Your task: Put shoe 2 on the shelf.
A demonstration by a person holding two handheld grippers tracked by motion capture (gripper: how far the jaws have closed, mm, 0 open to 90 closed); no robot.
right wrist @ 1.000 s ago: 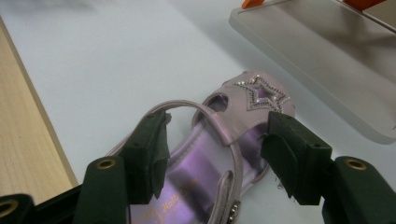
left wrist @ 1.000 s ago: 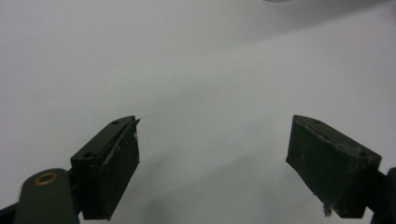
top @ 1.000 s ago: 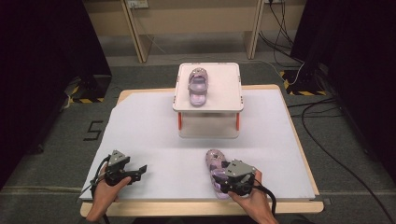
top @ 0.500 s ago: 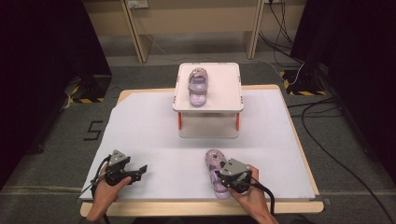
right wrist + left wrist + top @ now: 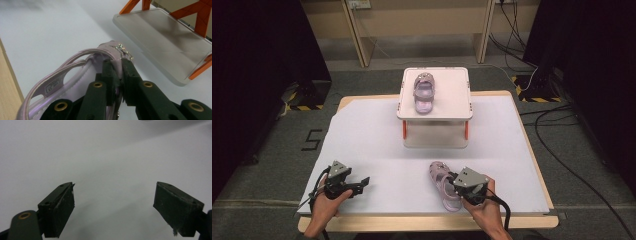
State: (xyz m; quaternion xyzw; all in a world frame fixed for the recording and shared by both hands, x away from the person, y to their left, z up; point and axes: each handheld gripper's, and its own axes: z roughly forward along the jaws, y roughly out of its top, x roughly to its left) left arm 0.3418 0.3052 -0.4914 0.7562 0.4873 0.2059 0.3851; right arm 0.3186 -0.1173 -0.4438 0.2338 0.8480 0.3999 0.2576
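High view, item one: a small lilac strapped sandal lying on the white-covered worktop at the near edge, right of centre. My right tool has just been closing, and its jaws now pinch the sandal's side strap.

Right gripper view: the two black jaws stand almost together with the lilac strap pressed between them, just below a row of small rhinestones. A sewn label sits on the inside of a strap; its print is too small for me to read.

Item two: a second matching lilac sandal lying on top of a white square stand with orange legs, at the far middle of the worktop, well apart from the first.

Item three: my left tool, at the near left, jaws wide with nothing between them; the left gripper view shows bare white surface under them.

Writing: a black "5" marked on the grey floor left of the worktop.
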